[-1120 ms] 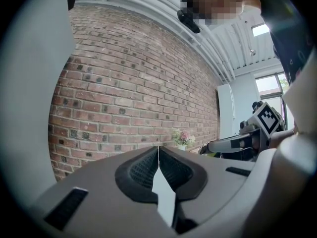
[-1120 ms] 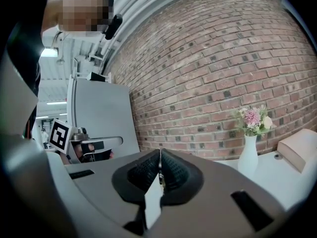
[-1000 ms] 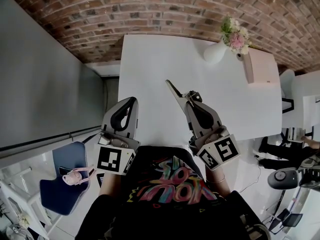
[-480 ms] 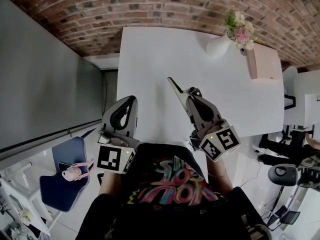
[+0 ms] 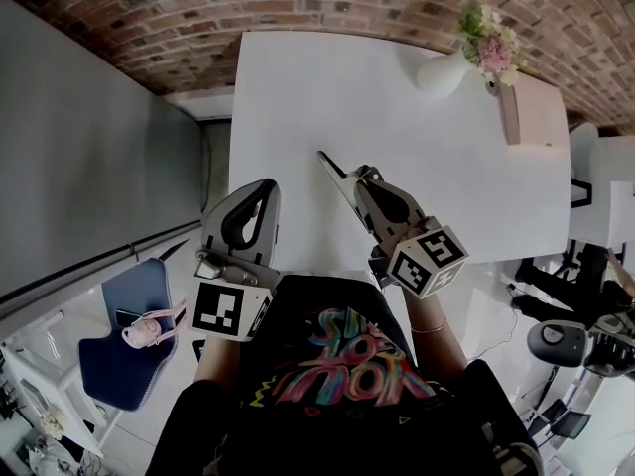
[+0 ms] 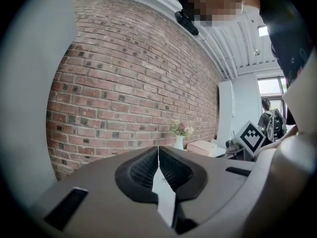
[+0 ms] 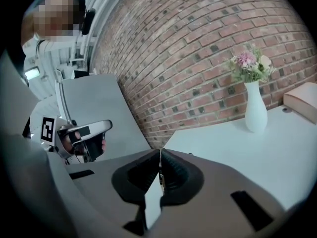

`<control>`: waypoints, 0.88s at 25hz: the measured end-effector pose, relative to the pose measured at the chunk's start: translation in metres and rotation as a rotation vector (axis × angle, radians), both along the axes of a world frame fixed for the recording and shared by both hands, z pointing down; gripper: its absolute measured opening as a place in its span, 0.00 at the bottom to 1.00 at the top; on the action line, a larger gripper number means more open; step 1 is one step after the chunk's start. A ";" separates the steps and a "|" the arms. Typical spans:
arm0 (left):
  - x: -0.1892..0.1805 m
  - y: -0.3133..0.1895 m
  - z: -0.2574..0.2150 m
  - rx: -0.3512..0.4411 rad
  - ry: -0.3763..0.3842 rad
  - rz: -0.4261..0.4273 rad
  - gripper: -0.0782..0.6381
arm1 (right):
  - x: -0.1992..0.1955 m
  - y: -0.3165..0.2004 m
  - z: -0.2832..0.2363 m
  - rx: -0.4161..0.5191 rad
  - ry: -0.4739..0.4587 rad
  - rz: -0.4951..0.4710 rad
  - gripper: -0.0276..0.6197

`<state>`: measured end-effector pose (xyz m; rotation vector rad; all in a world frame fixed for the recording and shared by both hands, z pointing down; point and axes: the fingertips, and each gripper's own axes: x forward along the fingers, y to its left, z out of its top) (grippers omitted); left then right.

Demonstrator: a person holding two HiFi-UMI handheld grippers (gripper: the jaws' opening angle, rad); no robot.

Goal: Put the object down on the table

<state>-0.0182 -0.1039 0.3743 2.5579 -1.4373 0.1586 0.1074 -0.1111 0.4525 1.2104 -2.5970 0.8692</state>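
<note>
My right gripper point(image 5: 355, 178) hovers over the near part of the white table point(image 5: 327, 87), shut on a thin flat grey object point(image 5: 332, 166) that juts past the tips toward the far left. In the right gripper view that object point(image 7: 161, 179) shows only edge-on, as a sliver between the closed pads of the right gripper point(image 7: 160, 155). What it is cannot be made out. My left gripper point(image 5: 266, 188) is held at the table's near left edge, shut and empty; in its own view the left gripper point(image 6: 158, 150) has its pads meeting.
A white vase of flowers point(image 5: 446, 67) and a pale box point(image 5: 536, 117) stand at the table's far right; both show again as vase point(image 7: 256, 110) and box point(image 7: 302, 100). A grey panel and a blue chair point(image 5: 124, 335) lie to the left. A brick wall runs behind.
The right gripper has drifted slightly left with the thin object, and its marker cube has rolled. The left gripper has barely moved. Both have stayed shut.
</note>
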 end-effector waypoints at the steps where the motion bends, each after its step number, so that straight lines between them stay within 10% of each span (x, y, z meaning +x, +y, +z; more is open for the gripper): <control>1: 0.002 -0.001 0.001 -0.004 0.001 0.001 0.14 | -0.001 0.000 0.006 -0.014 -0.002 -0.005 0.08; 22: 0.012 -0.011 0.026 -0.065 0.050 -0.014 0.15 | -0.022 -0.002 0.107 -0.244 -0.093 -0.023 0.08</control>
